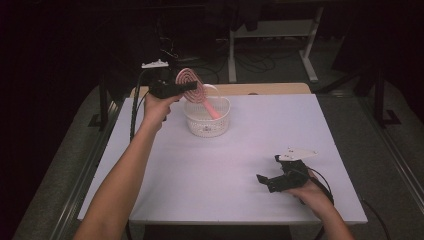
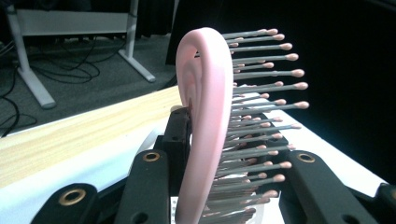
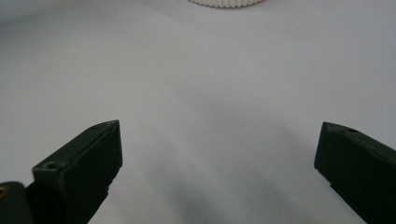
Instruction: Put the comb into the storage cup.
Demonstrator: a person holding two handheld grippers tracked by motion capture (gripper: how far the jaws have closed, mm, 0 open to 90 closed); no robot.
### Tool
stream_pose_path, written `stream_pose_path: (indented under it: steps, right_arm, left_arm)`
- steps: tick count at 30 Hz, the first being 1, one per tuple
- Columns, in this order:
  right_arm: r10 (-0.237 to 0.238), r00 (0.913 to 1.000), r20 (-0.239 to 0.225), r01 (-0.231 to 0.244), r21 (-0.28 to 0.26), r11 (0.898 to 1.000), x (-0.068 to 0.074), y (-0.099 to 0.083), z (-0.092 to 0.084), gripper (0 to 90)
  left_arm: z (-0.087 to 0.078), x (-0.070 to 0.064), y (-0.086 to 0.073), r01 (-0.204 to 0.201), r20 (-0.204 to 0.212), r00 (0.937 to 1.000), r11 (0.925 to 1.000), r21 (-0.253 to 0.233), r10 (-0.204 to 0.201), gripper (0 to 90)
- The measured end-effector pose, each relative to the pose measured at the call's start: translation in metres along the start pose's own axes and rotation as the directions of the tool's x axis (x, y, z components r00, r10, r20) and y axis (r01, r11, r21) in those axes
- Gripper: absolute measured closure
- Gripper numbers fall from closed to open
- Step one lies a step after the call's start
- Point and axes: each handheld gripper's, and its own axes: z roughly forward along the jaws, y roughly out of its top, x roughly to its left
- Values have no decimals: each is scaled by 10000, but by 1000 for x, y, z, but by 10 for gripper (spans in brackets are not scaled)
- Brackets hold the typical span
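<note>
Gripping the pink hairbrush [image 1: 192, 85] by its head, my left gripper [image 1: 172, 89] holds it above the white basket [image 1: 207, 125], at about eleven o'clock from the middle of the table [image 1: 220, 170] in the high view. I see the brush tilted, its round head up and toward ten o'clock, its handle slanting down toward four o'clock into the basket's mouth. Whether the handle tip touches the basket's floor or wall I cannot tell.

In the left gripper view the brush head [image 2: 205, 121] stands edge-on between my two black jaws, the pink back facing nine o'clock and the grey bristles with their pale tips pointing toward three o'clock. The jaws are closed on it from both sides, one against the back, the other in among the bristles.

The basket is round, with a perforated wall, and sits on the white table near its far edge, just in front of a pale wooden board [image 1: 260, 89] that runs along that edge.

My right gripper [image 1: 272, 180] lies low at about four o'clock on the table, well apart from the basket, the hand [image 1: 312, 192] resting at the near edge. In the right gripper view its jaws stand wide apart with nothing between them but bare tabletop, and the basket's rim [image 3: 226, 2] shows at twelve o'clock.
</note>
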Motion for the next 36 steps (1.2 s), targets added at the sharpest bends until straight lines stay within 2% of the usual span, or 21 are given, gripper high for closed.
stream_pose_path:
  steps: [18, 29, 36]
  right_arm:
    - [-48, 10000, -25, 48, 1, 10000, 0, 0, 0, 4]
    - [-47, 10000, -39, 47, 45, 10000, 1, 0, 1, 4]
    - [-58, 10000, -25, 58, 40, 10000, 1, 0, 1, 4]
  left_arm:
    - [18, 9, -24, 313, -118, 9995, 9988, 377, -309, 647]
    - [15, 16, -30, 410, -286, 9988, 9984, 390, -399, 641]
    - [9, 25, -32, 522, -471, 9976, 9978, 419, -502, 633]
